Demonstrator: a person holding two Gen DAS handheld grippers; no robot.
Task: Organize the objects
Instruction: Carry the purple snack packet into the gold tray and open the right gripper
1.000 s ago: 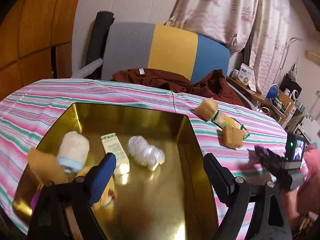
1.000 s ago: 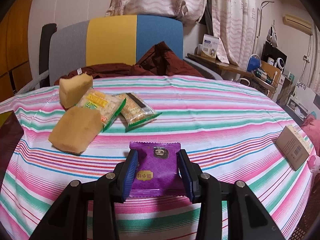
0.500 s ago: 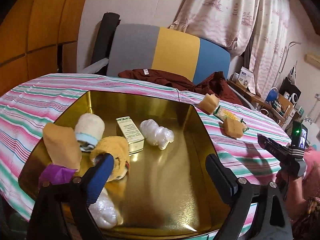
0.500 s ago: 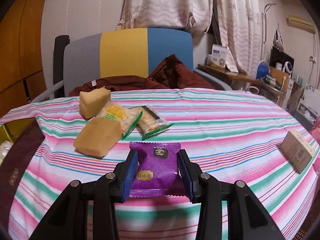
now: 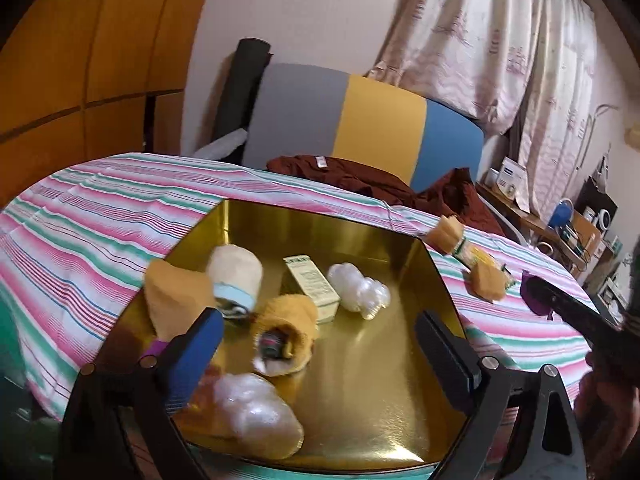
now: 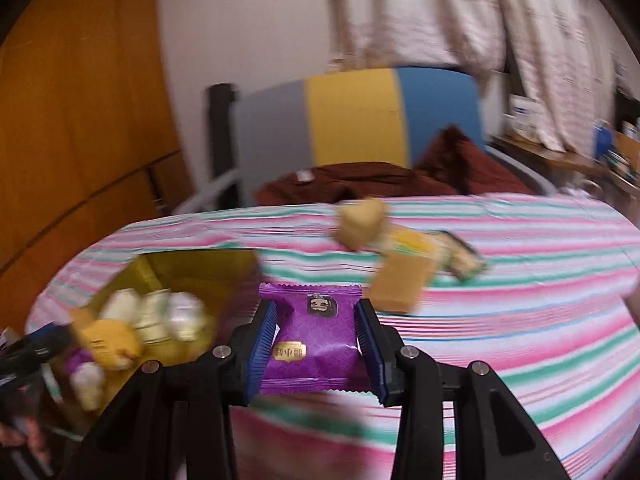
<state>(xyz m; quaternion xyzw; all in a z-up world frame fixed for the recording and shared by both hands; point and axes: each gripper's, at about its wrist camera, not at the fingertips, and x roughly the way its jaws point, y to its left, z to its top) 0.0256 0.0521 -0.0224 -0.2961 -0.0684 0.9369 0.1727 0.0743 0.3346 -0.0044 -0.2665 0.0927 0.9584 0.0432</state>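
Showing only rightward: tongs-gripped purple packet

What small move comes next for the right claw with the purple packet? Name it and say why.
Probably carry it on toward the gold tray and open over a bare patch. The right claw is shut on the purple packet, lifted off the striped cloth, and the tray already holds other sorted items. The left claw hangs over the tray, its jaws opening with nothing between them, so keep clear of it.
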